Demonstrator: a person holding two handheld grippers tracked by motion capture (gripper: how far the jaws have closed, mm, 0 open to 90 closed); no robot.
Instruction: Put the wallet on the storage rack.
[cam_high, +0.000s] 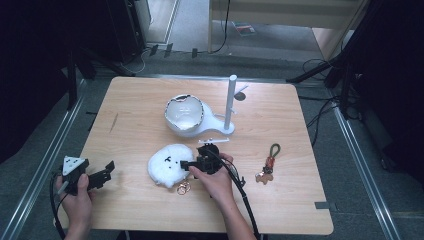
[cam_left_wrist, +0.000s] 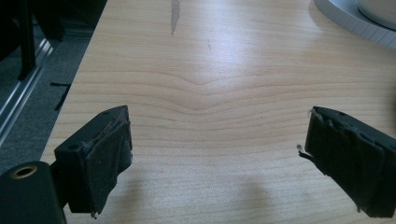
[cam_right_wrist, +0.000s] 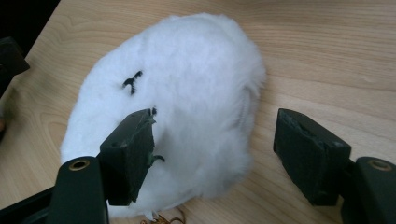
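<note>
Table (cam_high: 150, 105) of pale wood takes up the middle of the high view, and most of what matters sits in its lower centre. Near the upper centre stands a white bowl-shaped stand (cam_high: 184, 115) with a thin white post (cam_high: 230, 100) rising just to its right. Below it, at centre-left of the frame, lies the white fluffy toy (cam_high: 168, 165), flat on the wood, a rounded oval with small black stitched marks on its face.

The right gripper (cam_high: 192, 164) sits at the toy's right edge, pointing left toward it, so the toy lies straight ahead of its jaws. In the right gripper view the fluffy toy (cam_right_wrist: 173, 107) spreads across the centre and left of the frame; one jaw is over the fur, the other stands off over bare wood at the right, so the jaws gape partway and press on nothing yet.

The left gripper (cam_high: 102, 175) rests well apart at the lower left, its jaws wide over bare wood and holding nothing.

A small keychain (cam_high: 267, 167) lies off to the right, and a gold ring (cam_high: 183, 188) just below the toy.
</note>
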